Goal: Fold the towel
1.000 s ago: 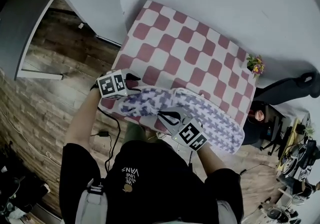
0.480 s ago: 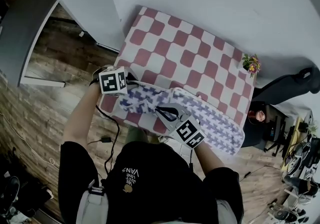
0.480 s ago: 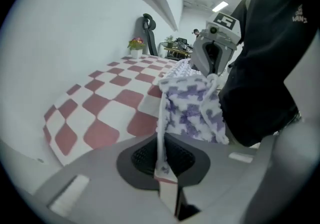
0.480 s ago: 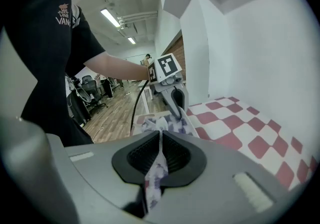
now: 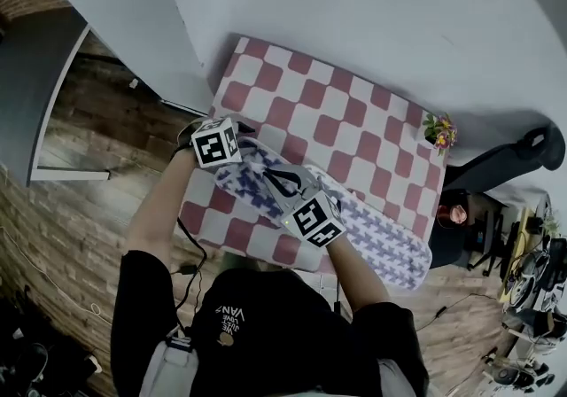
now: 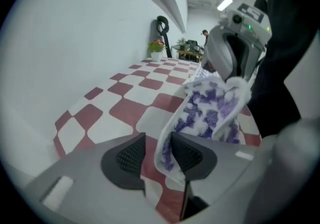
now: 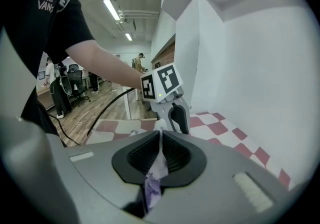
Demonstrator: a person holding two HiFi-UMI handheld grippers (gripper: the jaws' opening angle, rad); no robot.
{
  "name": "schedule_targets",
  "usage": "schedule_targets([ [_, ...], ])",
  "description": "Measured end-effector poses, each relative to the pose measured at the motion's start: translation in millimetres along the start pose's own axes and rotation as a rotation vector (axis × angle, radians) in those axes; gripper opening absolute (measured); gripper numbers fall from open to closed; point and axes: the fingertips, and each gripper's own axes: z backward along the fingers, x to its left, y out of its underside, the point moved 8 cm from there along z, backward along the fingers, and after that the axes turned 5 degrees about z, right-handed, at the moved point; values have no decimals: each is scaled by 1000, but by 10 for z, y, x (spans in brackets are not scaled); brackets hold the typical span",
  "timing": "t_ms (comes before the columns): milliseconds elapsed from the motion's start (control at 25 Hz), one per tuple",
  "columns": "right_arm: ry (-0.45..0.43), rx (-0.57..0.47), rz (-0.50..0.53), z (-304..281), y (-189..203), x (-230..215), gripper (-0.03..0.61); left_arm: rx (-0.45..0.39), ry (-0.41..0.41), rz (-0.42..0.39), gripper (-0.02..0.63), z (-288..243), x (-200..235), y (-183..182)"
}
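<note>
Purple-patterned towel (image 5: 381, 236) lies along the near right of the checked table (image 5: 337, 103); its left end has been carried away from the person toward the wall since a second ago. The right gripper (image 7: 161, 148) is clamped on an edge; the left gripper (image 6: 159, 140) has just been opening, jaws apart, cloth loose between them; likely the fold is being released.

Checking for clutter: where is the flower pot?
In the head view the flower pot stands on the checkered table's far right corner, against the wall.
</note>
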Motion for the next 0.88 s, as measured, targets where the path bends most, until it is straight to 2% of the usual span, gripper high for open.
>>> schedule_targets([
  [40,-3,2,6,-66,-2,-57,25,-33,17,54,147,30,81,33],
  [120,-10,5,23,-199,-9,-158,25,-101,13,160,163,135,278,109],
  [280,-26,12,31,-478,33,-310,25,-226,-111,315,163,480,479,318],
  [480,-49,61,-31,-830,211,-477,25,-311,-218,396,163,796,255,679],
  [640,3,87,-126,-960,364,-583,30,-353,-276,432,163,852,-37,822],
  [720,51,83,-192,-954,386,-613,62,-365,-283,476,176,828,-184,862],
  [800,90,55,-232,-865,360,-630,146,-377,-282,558,189,802,-340,904],
  [880,125,6,-252,-683,292,-636,178,-388,-281,648,202,791,-495,944],
])
